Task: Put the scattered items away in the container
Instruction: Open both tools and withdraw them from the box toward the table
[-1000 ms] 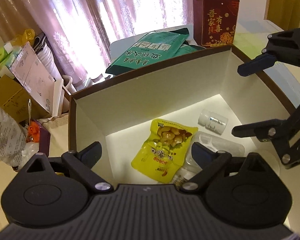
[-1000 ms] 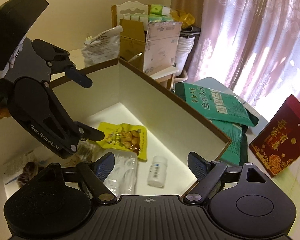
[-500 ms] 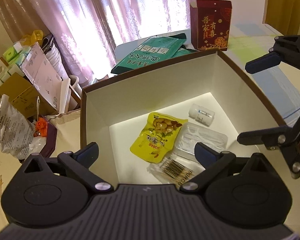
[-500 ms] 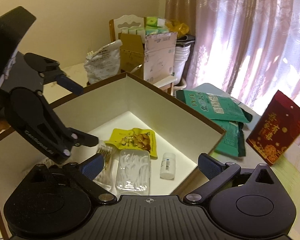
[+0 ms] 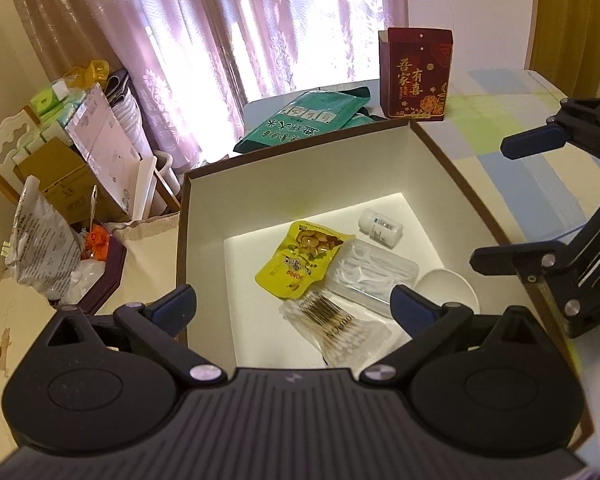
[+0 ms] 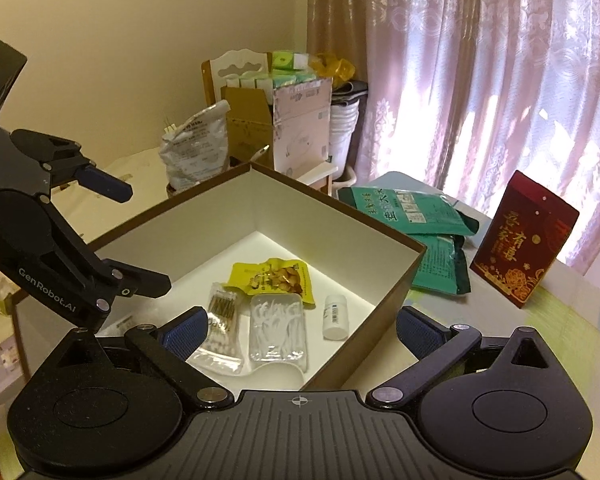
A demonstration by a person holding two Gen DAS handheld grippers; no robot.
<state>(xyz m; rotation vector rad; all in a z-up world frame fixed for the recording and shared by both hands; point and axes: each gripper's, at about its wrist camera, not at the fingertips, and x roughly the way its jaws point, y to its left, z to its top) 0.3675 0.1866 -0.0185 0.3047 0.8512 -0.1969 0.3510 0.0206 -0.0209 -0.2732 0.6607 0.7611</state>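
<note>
The box (image 5: 300,184), brown outside and white inside, sits open on the worktop (image 5: 512,120). Five things lie on its floor. A yellow snack pouch (image 5: 298,264) lies near the middle. A white bottle (image 5: 380,228) lies on its side towards the far right corner, apart from the pouch. A clear case (image 5: 374,276) of white floss picks lies just beside the pouch and partly overlaps its edge. A bag of cotton swabs (image 5: 332,326) lies nearest the camera in the left wrist view, touching the pouch's lower end. A white lid (image 5: 448,290) or dish rests by the right wall, next to the case; what it is exactly cannot be told.

The left gripper (image 5: 292,306) hangs above the box's near edge, its jaws spread wide and holding nothing. The right gripper (image 6: 298,326) hangs over the opposite side of the box, jaws also spread wide and empty. Each shows in the other's view: the right one at the box's right rim in the left wrist view, the left one over the left side in the right wrist view.

Outside the box, green packets (image 5: 304,120) lie stacked behind it, and a red carton (image 5: 414,74) stands upright beside them near the curtain (image 5: 260,20). To the left stand a cardboard box (image 5: 72,176) and a plastic bag (image 5: 40,244).
</note>
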